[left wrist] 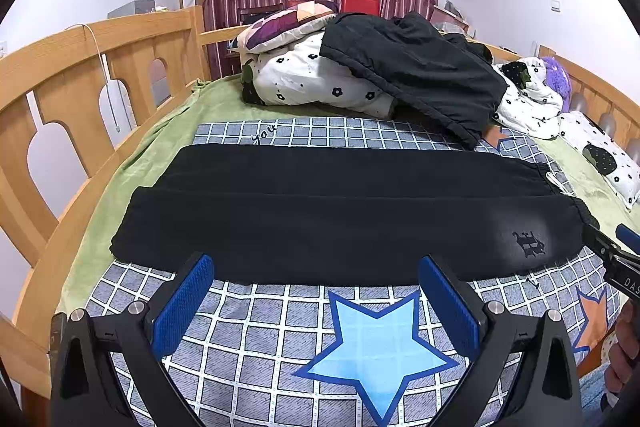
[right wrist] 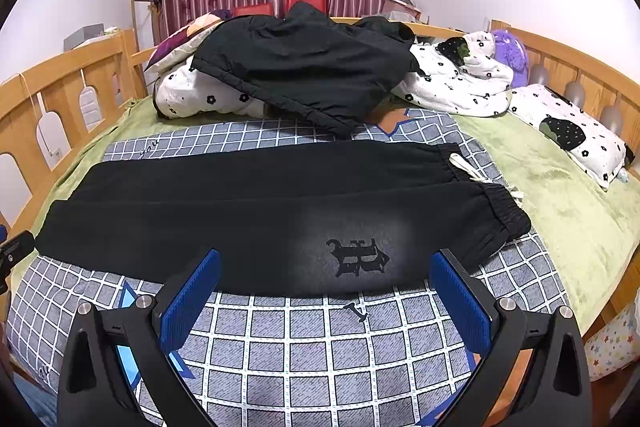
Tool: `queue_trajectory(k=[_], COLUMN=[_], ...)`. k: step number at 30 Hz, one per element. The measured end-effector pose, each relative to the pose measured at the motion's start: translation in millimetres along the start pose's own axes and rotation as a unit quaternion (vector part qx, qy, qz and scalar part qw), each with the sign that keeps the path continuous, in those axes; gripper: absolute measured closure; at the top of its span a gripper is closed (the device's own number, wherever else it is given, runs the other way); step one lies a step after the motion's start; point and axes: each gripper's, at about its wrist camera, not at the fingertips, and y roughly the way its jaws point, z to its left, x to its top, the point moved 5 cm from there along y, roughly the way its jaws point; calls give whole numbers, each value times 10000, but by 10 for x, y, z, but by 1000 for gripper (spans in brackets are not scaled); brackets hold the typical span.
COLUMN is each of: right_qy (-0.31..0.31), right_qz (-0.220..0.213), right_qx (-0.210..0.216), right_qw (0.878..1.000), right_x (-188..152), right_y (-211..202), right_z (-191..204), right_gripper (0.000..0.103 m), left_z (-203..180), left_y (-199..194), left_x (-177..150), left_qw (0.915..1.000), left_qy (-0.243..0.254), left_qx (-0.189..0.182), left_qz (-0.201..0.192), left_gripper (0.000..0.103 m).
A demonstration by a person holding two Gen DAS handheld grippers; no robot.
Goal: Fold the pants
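Note:
Black pants (left wrist: pixel 320 211) lie flat across the checked sheet, legs side by side, waistband at the right and leg ends at the left. They also show in the right wrist view (right wrist: pixel 248 211), with a dark logo (right wrist: pixel 356 257) near the waistband (right wrist: pixel 500 207) and a white drawstring (right wrist: pixel 468 169). My left gripper (left wrist: pixel 316 267) is open and empty, hovering at the pants' near edge toward the leg end. My right gripper (right wrist: pixel 326 263) is open and empty, at the near edge by the logo. The right gripper's body shows at the left wrist view's right edge (left wrist: pixel 612 251).
A heap of dark clothes (left wrist: pixel 416 71) lies on a white flowered quilt (left wrist: pixel 312 79) at the back. A flowered pillow (right wrist: pixel 568 131) lies at the right. Wooden bed rails (left wrist: pixel 80 75) run along both sides. A blue star (left wrist: pixel 376 343) marks the sheet.

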Motion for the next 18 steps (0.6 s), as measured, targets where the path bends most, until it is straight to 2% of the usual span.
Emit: queue_trajectory(k=[18], right_qy=[-5], right_qz=[-35], right_qx=[-8], right_qw=[10000], right_x=[4], right_y=[-20], right_z=[8], right_gripper=[0], left_z=[40], left_y=[-39], left_x=[10], left_qw=[10000], left_qy=[-17], left_qx=[0], left_qz=[-19], left_gripper=[0])
